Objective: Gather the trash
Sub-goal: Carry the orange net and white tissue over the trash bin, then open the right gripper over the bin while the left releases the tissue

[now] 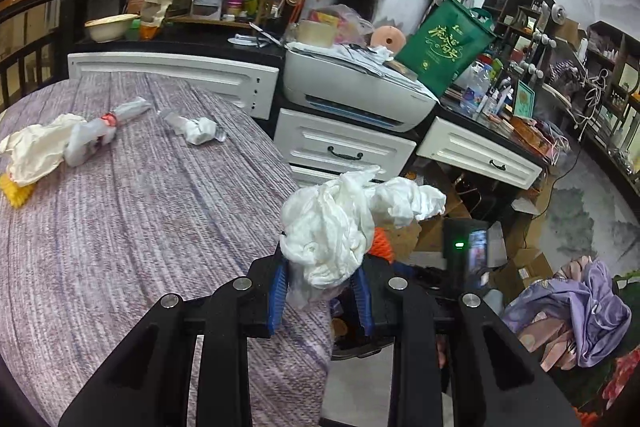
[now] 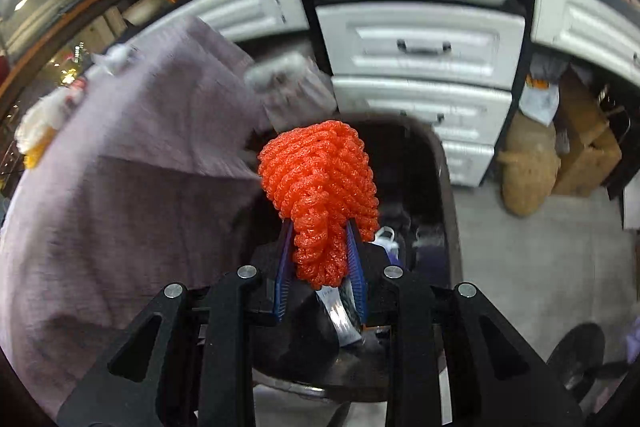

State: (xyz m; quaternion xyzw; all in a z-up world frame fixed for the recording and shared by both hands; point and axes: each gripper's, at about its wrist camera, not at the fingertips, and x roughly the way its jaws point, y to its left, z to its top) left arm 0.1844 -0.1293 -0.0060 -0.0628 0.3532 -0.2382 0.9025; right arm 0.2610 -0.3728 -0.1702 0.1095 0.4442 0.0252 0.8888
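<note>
Left gripper (image 1: 322,287) clamps a crumpled white tissue wad (image 1: 340,227) between its blue pads, right at the edge of the purple woven-cloth table (image 1: 140,219). Right gripper (image 2: 319,259) pinches an orange foam fruit net (image 2: 320,187), poised over the dark trash bin (image 2: 448,187). More white scraps (image 1: 200,129) lie farther back.

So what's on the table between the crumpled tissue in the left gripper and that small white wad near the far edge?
Nothing: the left wrist view shows bare purple tablecloth from the crumpled tissue to the small white wad.

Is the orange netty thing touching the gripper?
Touching. The right wrist view shows the orange foam net squeezed between both blue pads of the right gripper.
</note>
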